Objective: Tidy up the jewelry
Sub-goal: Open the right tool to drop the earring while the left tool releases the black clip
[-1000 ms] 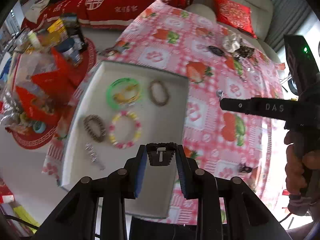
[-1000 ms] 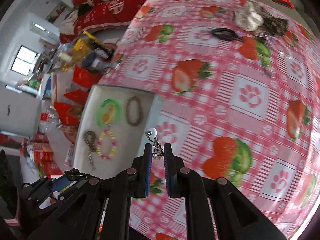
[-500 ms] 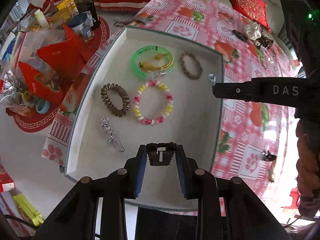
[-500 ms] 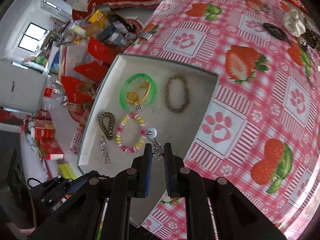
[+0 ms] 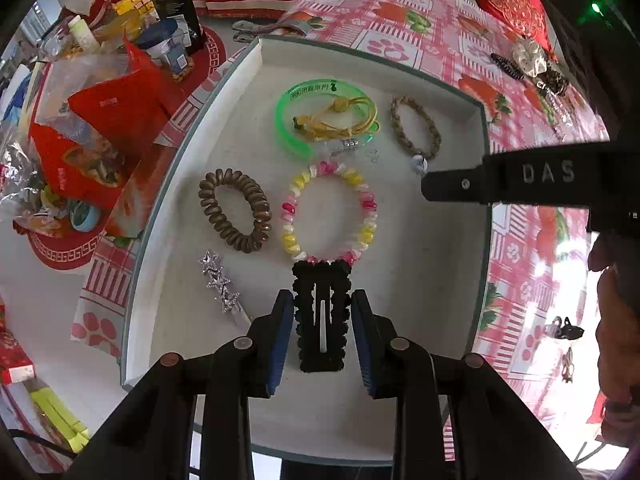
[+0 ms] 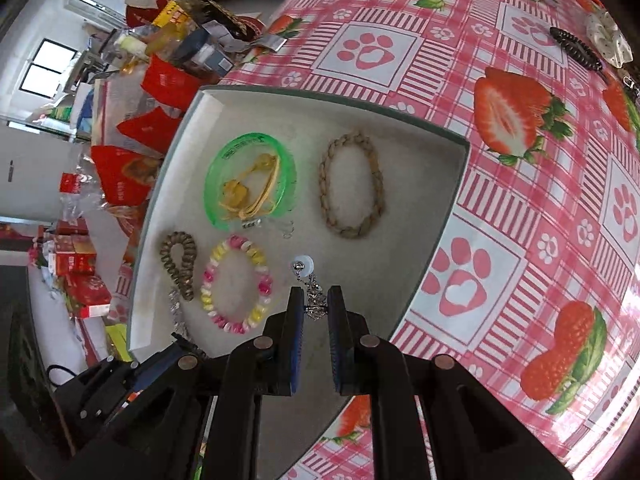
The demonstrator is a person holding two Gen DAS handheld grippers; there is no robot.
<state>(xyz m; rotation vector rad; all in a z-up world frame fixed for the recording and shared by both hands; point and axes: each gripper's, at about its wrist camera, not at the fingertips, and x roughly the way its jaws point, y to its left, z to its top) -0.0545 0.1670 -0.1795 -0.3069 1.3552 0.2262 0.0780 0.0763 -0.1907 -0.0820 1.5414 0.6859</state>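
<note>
A white tray [image 5: 420, 280] lies on the strawberry tablecloth. In it are a green bangle [image 5: 320, 116] with yellow cord, a braided bracelet [image 5: 416, 128], a brown coil hair tie [image 5: 234, 210], a pink-yellow bead bracelet [image 5: 328, 212] and a star hair clip [image 5: 218, 282]. My left gripper [image 5: 322, 316] is shut on a black hair clip [image 5: 320, 316] just above the tray floor. My right gripper [image 6: 314, 308] is shut on a silver pearl earring [image 6: 310, 288] over the tray [image 6: 400, 264]; it shows in the left wrist view [image 5: 424, 176].
More jewelry lies on the cloth: a black claw clip and white scrunchie [image 5: 528, 60] at the far right, small pieces [image 5: 564, 328] at the near right. Red bags and boxes [image 5: 100, 128] crowd the floor left of the table.
Both grippers have come from over the tablecloth to over the tray and dropped lower. The black clip now sticks further out of my left gripper. The earring stays held.
</note>
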